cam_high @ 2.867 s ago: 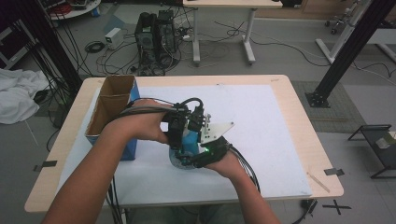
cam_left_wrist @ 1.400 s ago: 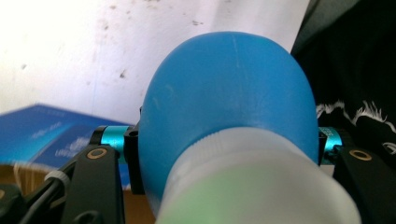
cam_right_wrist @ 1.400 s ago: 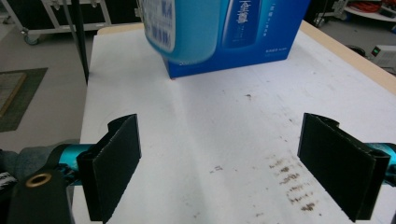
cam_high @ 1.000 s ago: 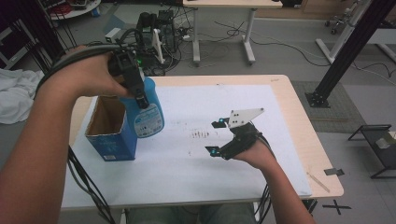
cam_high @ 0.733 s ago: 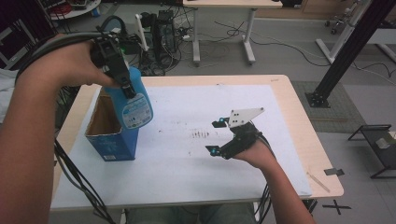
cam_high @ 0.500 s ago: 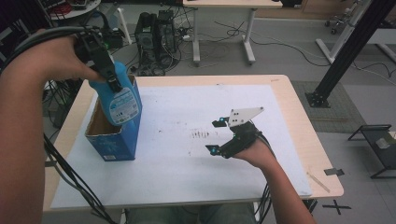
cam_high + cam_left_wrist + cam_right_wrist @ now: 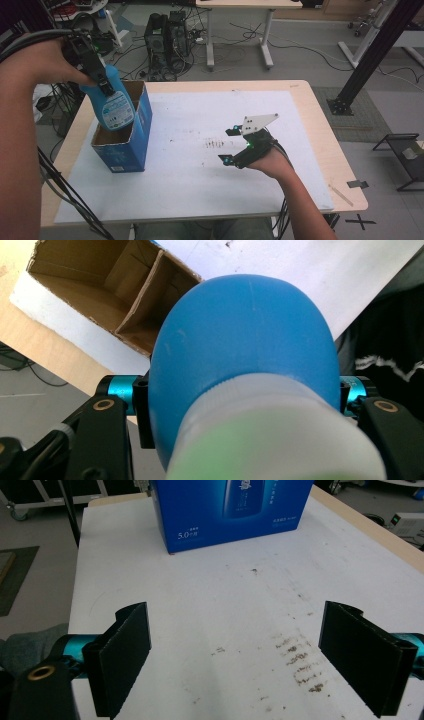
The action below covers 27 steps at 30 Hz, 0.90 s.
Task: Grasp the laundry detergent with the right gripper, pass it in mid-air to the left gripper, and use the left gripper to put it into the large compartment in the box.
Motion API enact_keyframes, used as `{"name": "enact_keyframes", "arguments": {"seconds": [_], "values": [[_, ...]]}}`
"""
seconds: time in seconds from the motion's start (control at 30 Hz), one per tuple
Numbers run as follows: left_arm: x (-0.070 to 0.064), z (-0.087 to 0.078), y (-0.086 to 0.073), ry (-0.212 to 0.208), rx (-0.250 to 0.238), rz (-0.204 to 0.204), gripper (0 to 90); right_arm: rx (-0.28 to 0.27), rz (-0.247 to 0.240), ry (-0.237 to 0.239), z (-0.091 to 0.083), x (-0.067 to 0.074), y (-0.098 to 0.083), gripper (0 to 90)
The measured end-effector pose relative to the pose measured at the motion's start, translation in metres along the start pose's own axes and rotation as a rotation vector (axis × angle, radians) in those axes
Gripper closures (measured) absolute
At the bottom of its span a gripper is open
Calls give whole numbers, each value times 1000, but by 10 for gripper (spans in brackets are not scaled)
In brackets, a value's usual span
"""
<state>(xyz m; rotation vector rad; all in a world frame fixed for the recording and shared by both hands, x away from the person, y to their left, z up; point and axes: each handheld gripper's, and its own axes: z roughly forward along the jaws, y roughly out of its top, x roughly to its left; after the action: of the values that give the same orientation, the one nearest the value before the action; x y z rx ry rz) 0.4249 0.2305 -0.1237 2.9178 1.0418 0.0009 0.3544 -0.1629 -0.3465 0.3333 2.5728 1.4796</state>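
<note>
Work in hand: placing a blue bottle [image 7: 112, 102] into an open blue box [image 7: 122, 134] at the left of the table [image 7: 320, 130].
Left gripper [image 7: 95, 67]: raised above the box; jaws clamped on the bottle at its shoulder, just under the white cap, as the left gripper view shows.
Bottle: in the air, held by its top end, base hanging down and tilted; in the high view its lower part overlaps the box's open mouth. Whether the base is already below the rim I cannot tell.
Box: upright on the white sheet [image 7: 190, 200], top flaps open; the left gripper view shows its cardboard inside [image 7: 95, 295] split by a divider into compartments, both apparently free.
Right gripper [image 7: 240, 150]: resting low on the sheet, well apart from the box; jaws wide, nothing between them, pointing toward the box's printed side [image 7: 225, 510].
Sheet: scuffed with dark marks [image 7: 215, 145] near the right gripper; no other items on it.
Done, by judgement: bottle picked up and brought over the box.
Left, by judgement: line the base up with one compartment, lower the bottle in, release, withdraw; flaps may need closing.
Risk, by judgement: the tilted base could catch on the divider or a flap; the unheld box could shift.
</note>
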Motion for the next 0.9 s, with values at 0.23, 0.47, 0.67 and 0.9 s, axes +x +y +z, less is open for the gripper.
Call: {"name": "enact_keyframes", "arguments": {"seconds": [0.23, 0.47, 0.67, 0.9], "values": [[9, 15, -2, 14, 17, 58, 389, 9, -4, -5, 0, 1, 0, 125], [17, 32, -5, 7, 43, 72, 389, 12, -3, -9, 0, 2, 1, 125], [22, 49, -4, -20, 55, 32, 389, 18, -11, -13, 3, 3, 0, 125], [29, 73, -3, -43, 74, 31, 389, 26, -19, -5, 3, 3, 0, 125]]}}
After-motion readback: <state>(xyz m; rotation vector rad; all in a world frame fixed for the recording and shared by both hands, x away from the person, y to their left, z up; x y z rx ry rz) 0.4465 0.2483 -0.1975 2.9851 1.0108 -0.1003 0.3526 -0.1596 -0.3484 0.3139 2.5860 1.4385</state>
